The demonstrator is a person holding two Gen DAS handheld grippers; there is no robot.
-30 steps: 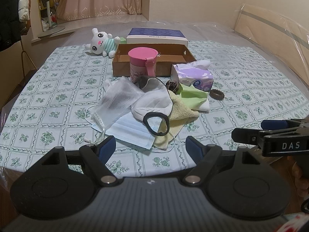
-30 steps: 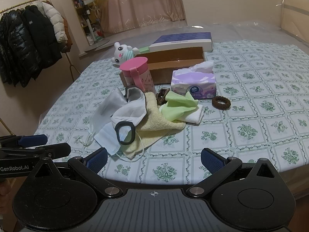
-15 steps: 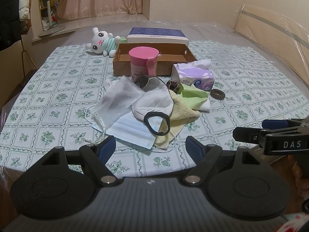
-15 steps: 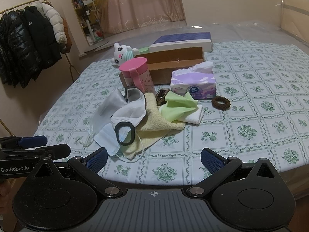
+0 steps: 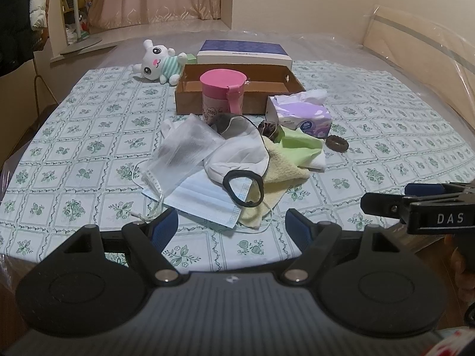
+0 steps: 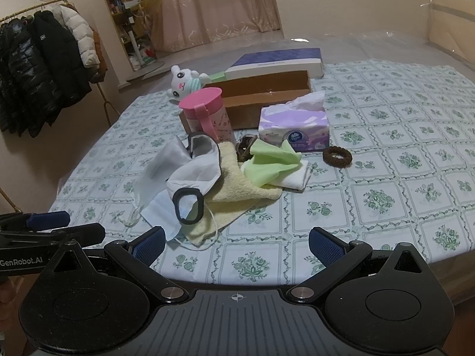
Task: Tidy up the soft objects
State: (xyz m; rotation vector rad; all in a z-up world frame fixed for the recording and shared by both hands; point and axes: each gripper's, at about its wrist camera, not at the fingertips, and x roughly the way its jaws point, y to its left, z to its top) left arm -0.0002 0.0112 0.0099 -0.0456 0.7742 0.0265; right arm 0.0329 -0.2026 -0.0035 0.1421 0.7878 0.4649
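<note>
A heap of soft things lies mid-table: a blue face mask (image 5: 204, 198), a white mesh pouch (image 5: 184, 154), a white cloth with black trim (image 5: 240, 154), a yellow towel (image 5: 282, 169), a green cloth (image 5: 299, 144) and a black hair band (image 5: 243, 188). The heap also shows in the right wrist view, with the yellow towel (image 6: 234, 187) and green cloth (image 6: 273, 160). A brown scrunchie (image 5: 337, 143) lies to the right. An open cardboard box (image 5: 237, 89) stands behind. My left gripper (image 5: 231, 227) and right gripper (image 6: 236, 241) are open and empty at the table's near edge.
A pink cup (image 5: 222, 95) and a purple tissue pack (image 5: 299, 115) stand between heap and box. A plush bunny (image 5: 157, 65) and a blue-white flat box (image 5: 243, 52) lie behind. Coats (image 6: 38, 68) hang at the left. The table has a rounded near edge.
Both grippers have barely shifted; the left view has crept slightly. Nothing on the table has moved.
</note>
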